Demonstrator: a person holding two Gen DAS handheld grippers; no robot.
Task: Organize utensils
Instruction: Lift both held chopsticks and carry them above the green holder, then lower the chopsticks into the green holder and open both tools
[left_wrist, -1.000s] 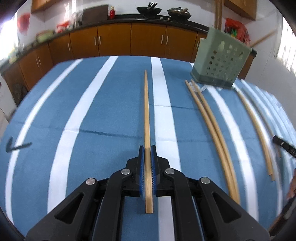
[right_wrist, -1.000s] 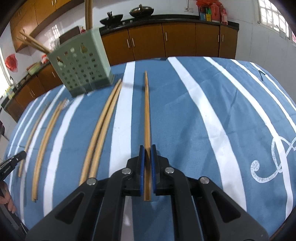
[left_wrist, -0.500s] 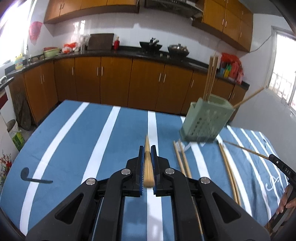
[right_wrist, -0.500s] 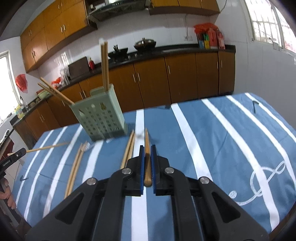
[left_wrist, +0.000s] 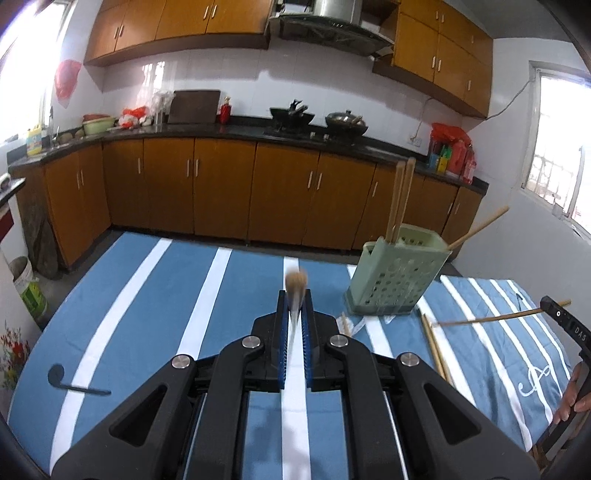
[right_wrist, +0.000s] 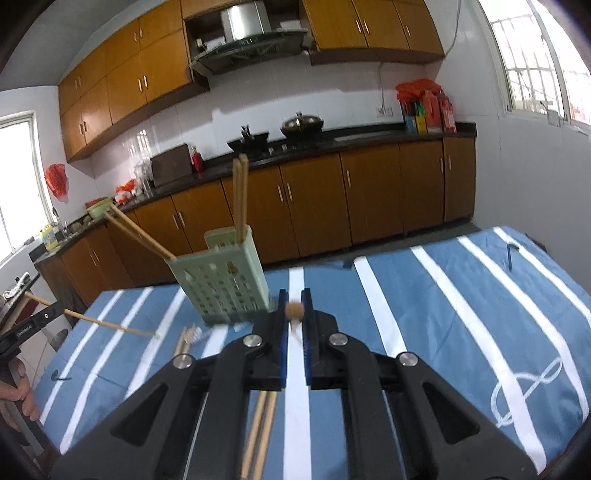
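Now I see both grippers pinching one chopstick each, axis pointing forward. Left gripper (left_wrist: 294, 306): holder (left_wrist: 397, 275) ahead-right. Right gripper (right_wrist: 294, 312): holder (right_wrist: 221, 282) ahead-left, nearer.

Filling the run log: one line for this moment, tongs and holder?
left tongs: shut on chopstick | right tongs: shut on chopstick | green holder: upright, four chopsticks in | loose chopsticks: on striped cloth
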